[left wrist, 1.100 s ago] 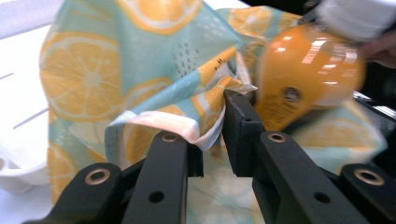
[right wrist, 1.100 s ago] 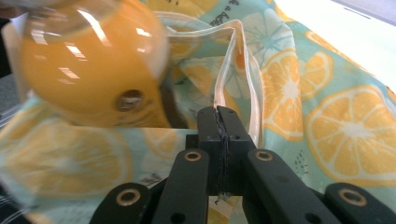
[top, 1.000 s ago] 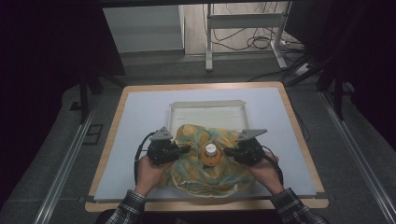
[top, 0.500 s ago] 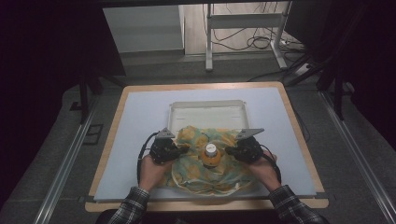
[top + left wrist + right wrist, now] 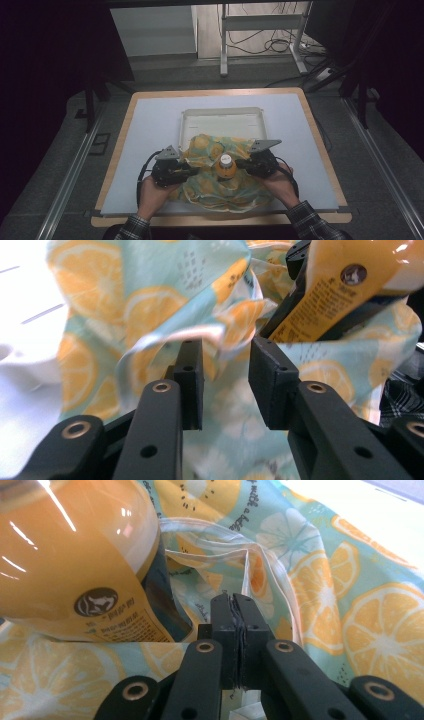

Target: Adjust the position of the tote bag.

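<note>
At the lower left of the high view, the person's left hand (image 5: 150, 192) holds the left gripper (image 5: 187, 171), which points right toward the left edge of a crumpled cotton cloth printed with orange citrus slices on pale blue-green (image 5: 220, 175). In the left gripper view, its two black jaws stand apart with a clear gap; they have just been opening, and the cloth (image 5: 150, 305) lies behind and beyond them with no fold pressed between the pads, so this claw is released. The cloth sits at the lower middle of the high view on the pale sheet that covers the wood-edged table (image 5: 150, 120), its far edge overlapping the near rim of a shallow white rectangular tray (image 5: 220, 115). An orange plastic juice bottle with a white cap (image 5: 226, 167) stands on the middle of the cloth, between the two grippers. To the right, the right gripper (image 5: 241, 163) points left from the right hand (image 5: 280, 182); in the right gripper view its jaws are clenched on a thin hem of the cloth (image 5: 250, 580), just beside the bottle (image 5: 75, 555).
</note>
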Motion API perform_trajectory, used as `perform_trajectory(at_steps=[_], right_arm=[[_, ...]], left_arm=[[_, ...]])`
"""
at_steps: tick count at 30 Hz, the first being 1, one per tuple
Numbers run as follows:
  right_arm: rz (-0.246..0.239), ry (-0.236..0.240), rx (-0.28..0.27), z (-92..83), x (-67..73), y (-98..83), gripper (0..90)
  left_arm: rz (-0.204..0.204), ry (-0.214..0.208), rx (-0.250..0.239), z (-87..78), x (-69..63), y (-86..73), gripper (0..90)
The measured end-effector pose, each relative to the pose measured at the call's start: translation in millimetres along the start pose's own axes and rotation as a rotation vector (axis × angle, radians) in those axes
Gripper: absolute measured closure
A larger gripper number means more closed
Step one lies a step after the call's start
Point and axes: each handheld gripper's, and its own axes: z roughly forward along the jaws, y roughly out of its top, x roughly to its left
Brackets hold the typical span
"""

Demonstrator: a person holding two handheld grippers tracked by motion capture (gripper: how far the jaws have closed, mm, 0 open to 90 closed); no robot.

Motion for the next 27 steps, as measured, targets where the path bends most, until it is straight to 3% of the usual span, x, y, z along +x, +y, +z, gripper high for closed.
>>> perform_trajectory(at_steps=[7, 11, 15, 19, 21, 27], right_arm=[[0.009, 0.002, 0.002, -1.3, -1.0, -2.3, 87.9], [0.015, 0.014, -0.006, -3.6, 0.2, -2.5, 88.6], [0.013, 0.020, 0.001, -2.2, 2.4, -4.3, 88.6], [0.003, 0.024, 0.021, 0.4, 3.1, -8.2, 88.6], [-0.001, 0.027, 0.036, 2.1, 3.6, -11.0, 88.6], [-0.012, 0.035, 0.081, 6.1, 6.8, -18.8, 88.6]], left_arm=[[-0.005, 0.003, 0.013, -20.1, -5.5, -15.4, 70.1], [0.007, -0.056, -0.022, -22.4, -18.7, -10.1, 74.9], [0.046, -0.078, -0.021, -4.1, -28.3, 8.2, 75.3], [0.060, -0.082, -0.002, 21.4, -30.5, 18.7, 75.6], [0.074, -0.066, 0.028, 33.0, -29.5, 19.6, 75.6], [0.081, -0.082, 0.134, 55.9, -26.4, 10.1, 76.5]])
